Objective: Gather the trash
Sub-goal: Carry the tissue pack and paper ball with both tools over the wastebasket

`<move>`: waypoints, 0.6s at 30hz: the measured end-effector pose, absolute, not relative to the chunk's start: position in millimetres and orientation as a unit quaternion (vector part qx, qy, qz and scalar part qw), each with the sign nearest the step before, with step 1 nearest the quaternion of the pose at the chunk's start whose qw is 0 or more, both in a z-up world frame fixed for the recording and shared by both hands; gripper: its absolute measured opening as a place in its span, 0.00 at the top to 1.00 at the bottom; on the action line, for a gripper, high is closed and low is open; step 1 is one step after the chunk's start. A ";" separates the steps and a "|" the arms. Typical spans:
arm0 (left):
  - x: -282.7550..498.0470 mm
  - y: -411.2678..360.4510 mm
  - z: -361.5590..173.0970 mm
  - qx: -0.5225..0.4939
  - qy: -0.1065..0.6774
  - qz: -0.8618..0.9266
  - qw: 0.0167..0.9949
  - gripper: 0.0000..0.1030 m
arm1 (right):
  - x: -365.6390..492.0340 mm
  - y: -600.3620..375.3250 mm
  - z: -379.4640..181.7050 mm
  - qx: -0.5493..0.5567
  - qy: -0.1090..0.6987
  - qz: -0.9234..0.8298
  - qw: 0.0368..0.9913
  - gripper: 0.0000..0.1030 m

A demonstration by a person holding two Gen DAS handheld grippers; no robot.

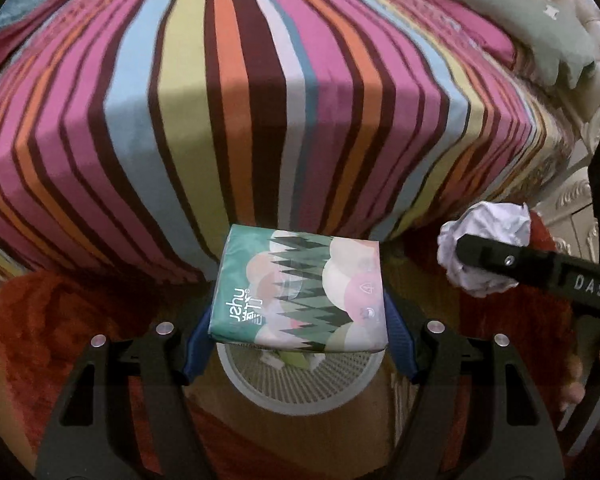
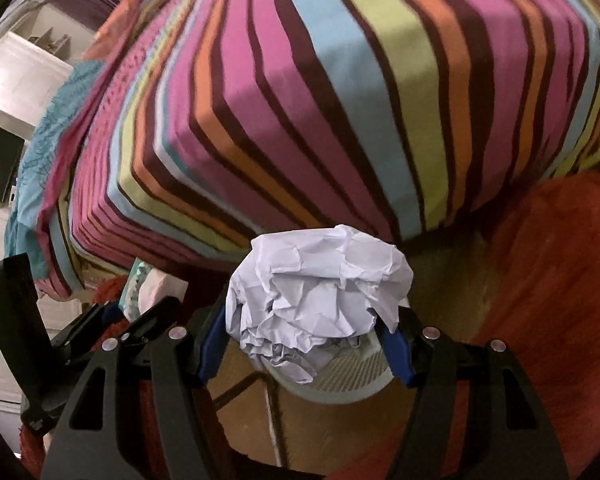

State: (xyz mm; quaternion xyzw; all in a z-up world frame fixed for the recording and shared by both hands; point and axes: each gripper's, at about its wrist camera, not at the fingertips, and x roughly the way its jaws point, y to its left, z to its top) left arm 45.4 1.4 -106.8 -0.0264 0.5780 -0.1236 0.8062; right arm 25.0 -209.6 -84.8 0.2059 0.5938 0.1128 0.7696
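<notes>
Two tongs we hold above the white mesh bin (image 1: 300,384), left tongs (image 1: 298,320) clamping a tissue pack (image 1: 300,292), right tongs (image 2: 308,320) gripping crumpled paper (image 2: 320,292), striped bed (image 1: 260,100) behind

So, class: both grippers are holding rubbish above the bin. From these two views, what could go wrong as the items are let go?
1. The green patterned tissue pack in the left gripper looks about as wide as the white mesh wastebasket opening beneath it, so it may catch on the rim.
2. The crumpled white paper ball in the right gripper hangs over the basket's edge and could bounce onto the red shaggy rug.
</notes>
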 end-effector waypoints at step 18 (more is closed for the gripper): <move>60.5 -11.8 -189.4 -0.054 0.704 -0.077 0.704 0.33 | 31.2 -201.4 -160.2 0.248 0.709 0.092 0.653 0.40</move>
